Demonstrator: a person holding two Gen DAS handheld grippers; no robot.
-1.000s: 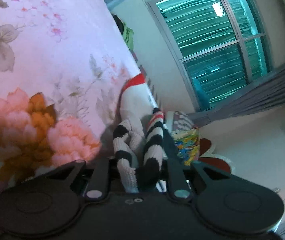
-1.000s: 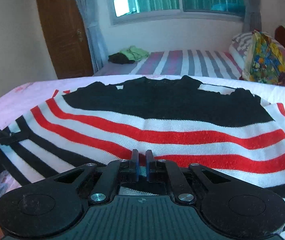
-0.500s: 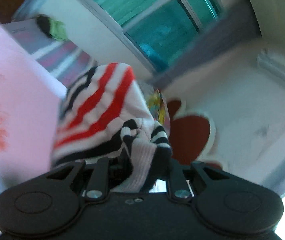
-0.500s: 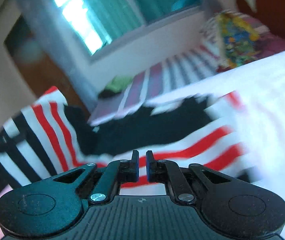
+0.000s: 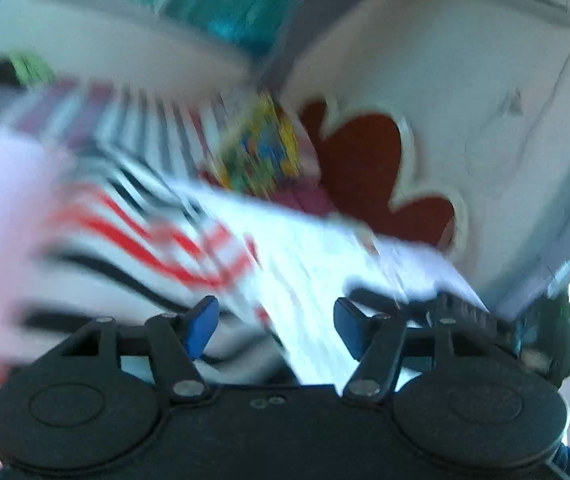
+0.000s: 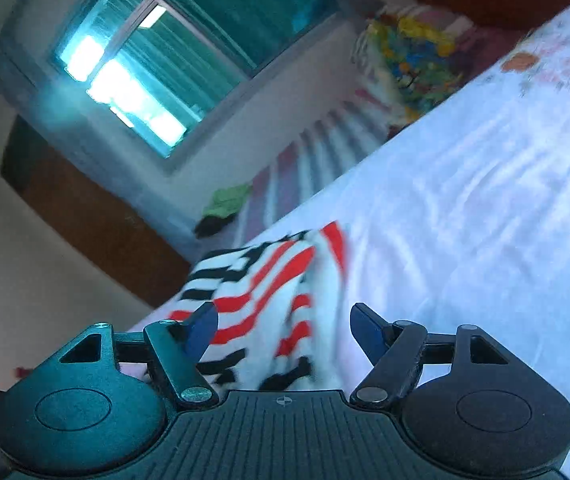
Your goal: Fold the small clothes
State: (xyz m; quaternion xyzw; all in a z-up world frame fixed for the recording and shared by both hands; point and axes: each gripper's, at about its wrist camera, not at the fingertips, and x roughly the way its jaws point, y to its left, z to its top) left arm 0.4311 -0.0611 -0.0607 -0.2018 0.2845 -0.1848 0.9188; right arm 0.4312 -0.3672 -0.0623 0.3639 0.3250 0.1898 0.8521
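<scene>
Right wrist view: the small knitted garment with red, black and white stripes (image 6: 269,304) is seen lying bunched on the pale floral bedsheet (image 6: 465,220), just ahead of the right gripper (image 6: 283,332). Its jaws are opening and stand wide, with the knit between the blue pads but not pressed by them, so a fold seems just laid down and let go. In the blurred left wrist view the left gripper (image 5: 277,320) is likewise opening, nothing clamped, stripes beneath it. Beyond the sheet, a second bed with a striped cover (image 6: 297,168), a colourful bag (image 6: 413,60), a teal-lit window (image 6: 189,40) and a brown wooden door (image 6: 85,216) are seen.
</scene>
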